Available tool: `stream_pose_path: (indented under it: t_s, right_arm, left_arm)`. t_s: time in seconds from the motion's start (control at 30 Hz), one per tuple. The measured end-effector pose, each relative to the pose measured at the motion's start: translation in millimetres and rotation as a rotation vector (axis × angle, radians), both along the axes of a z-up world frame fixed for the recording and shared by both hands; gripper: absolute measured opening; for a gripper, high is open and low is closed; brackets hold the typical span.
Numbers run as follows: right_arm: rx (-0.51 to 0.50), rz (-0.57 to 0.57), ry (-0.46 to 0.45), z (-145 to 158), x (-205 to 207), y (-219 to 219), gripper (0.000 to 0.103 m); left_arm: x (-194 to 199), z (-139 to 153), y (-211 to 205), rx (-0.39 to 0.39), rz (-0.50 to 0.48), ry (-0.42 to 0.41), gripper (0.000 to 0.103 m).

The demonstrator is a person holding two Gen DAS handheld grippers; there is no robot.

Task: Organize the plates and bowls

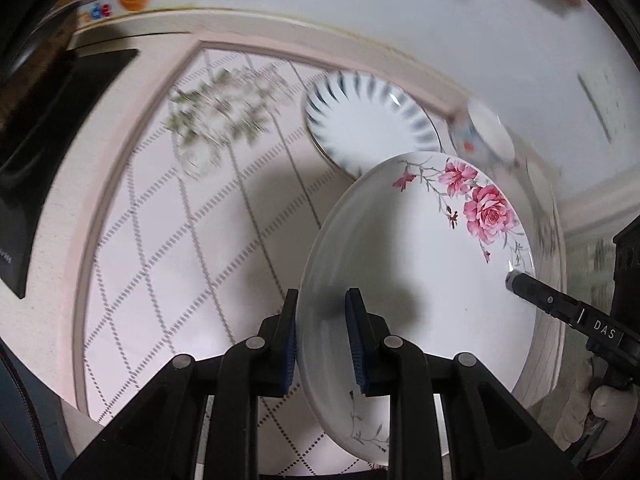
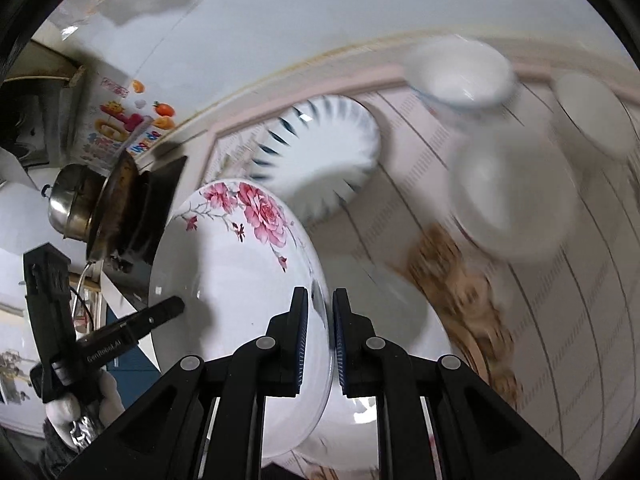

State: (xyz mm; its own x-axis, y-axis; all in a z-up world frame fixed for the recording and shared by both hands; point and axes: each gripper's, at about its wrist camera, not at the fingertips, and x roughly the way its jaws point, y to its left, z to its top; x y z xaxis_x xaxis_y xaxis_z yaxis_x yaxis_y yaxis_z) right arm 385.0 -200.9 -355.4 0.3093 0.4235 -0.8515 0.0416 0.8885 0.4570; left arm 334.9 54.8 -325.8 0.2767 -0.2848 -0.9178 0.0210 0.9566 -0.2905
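Both grippers are clamped on the same rose plate (image 1: 416,280), one on each side of the rim. The left gripper (image 1: 322,340) has its blue pads pinched over the near-left rim; the right gripper (image 2: 320,340) bites the opposite rim, and its finger tip shows in the left view at the plate's far right edge. A two-point hold makes sense: the plate is wide, glazed and slippery, and a single rim pinch would let it swing. The plate is tilted and seems lifted off the tablecloth (image 1: 180,240), with another white dish partly visible right under it, so I'd guess it's being lifted from or set onto a stack; can't tell which. The striped plate (image 1: 372,120) lies flat beyond it, well clear of both grippers. White bowls (image 2: 464,72) sit further back toward the table edge, blurred. Main risk: uneven pull between the hands twisting the rim out of the pads.
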Motion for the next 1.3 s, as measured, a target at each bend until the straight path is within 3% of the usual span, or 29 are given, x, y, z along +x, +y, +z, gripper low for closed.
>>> stream_pose_path:
  t_s: [0.27, 0.43, 1.3]
  right_arm:
    - [-0.006, -0.083, 0.054, -44, -47, -32, 0.014]
    - [-0.004, -0.104, 0.061, -63, -57, -39, 0.014]
    - [0.002, -0.091, 0.085, -71, -48, -33, 0.014]
  left_arm:
    - [-4, -38, -29, 0.046, -0.082, 0.059, 0.02]
    - [-7, -44, -37, 0.081, -0.104, 0.06, 0.02]
    - [4, -53, -47, 0.194, -0.102, 0.075, 0.02]
